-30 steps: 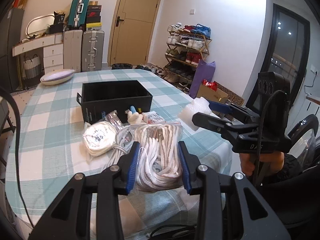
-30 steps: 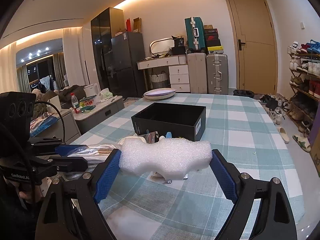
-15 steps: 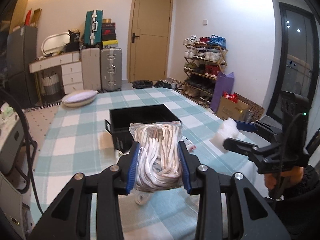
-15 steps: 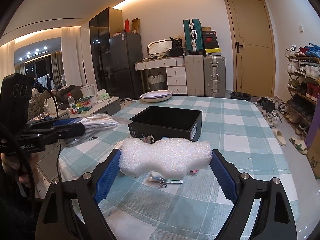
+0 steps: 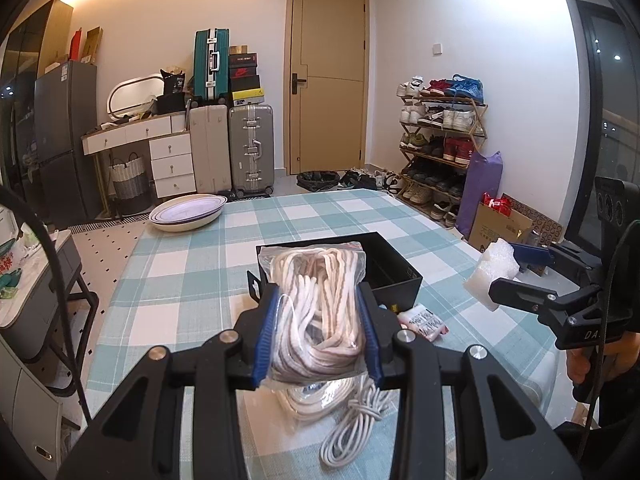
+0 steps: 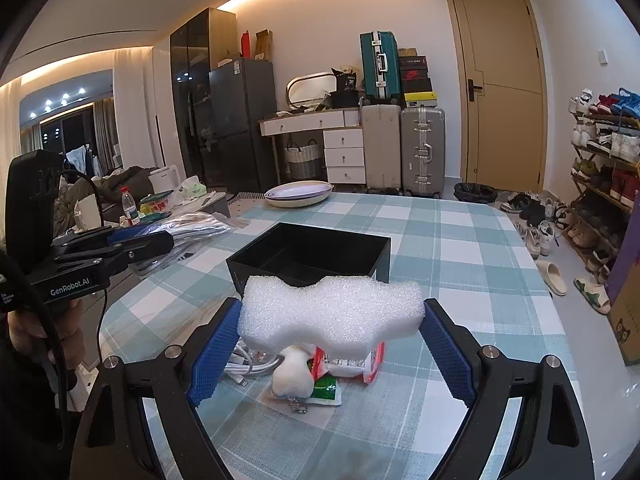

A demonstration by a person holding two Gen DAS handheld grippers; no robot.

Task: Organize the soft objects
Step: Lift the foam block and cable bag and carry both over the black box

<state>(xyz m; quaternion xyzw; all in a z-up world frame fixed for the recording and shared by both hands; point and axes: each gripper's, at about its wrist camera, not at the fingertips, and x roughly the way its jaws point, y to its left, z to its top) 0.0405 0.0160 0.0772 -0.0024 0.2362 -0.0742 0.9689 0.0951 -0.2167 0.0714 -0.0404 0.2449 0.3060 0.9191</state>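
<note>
My left gripper (image 5: 318,332) is shut on a clear bag of white rope (image 5: 318,312) and holds it above the table, just in front of the open black box (image 5: 394,270). My right gripper (image 6: 330,344) is shut on a white foam block (image 6: 332,316), held above the table in front of the same black box (image 6: 308,256). The foam block also shows at the right of the left wrist view (image 5: 494,270). The left gripper with its bag (image 6: 188,230) shows at the left of the right wrist view.
A white cord bundle (image 5: 352,420) and a red-and-white packet (image 5: 424,322) lie on the checked tablecloth (image 5: 188,280). A white plush keychain (image 6: 292,376), a green packet (image 6: 326,390) and a cable (image 6: 248,364) lie below the foam. A shallow bowl (image 5: 188,212) sits at the far edge.
My left gripper has lifted the rope bag off the table and carried it up toward the black box. The right gripper keeps the foam block at about the same height.
</note>
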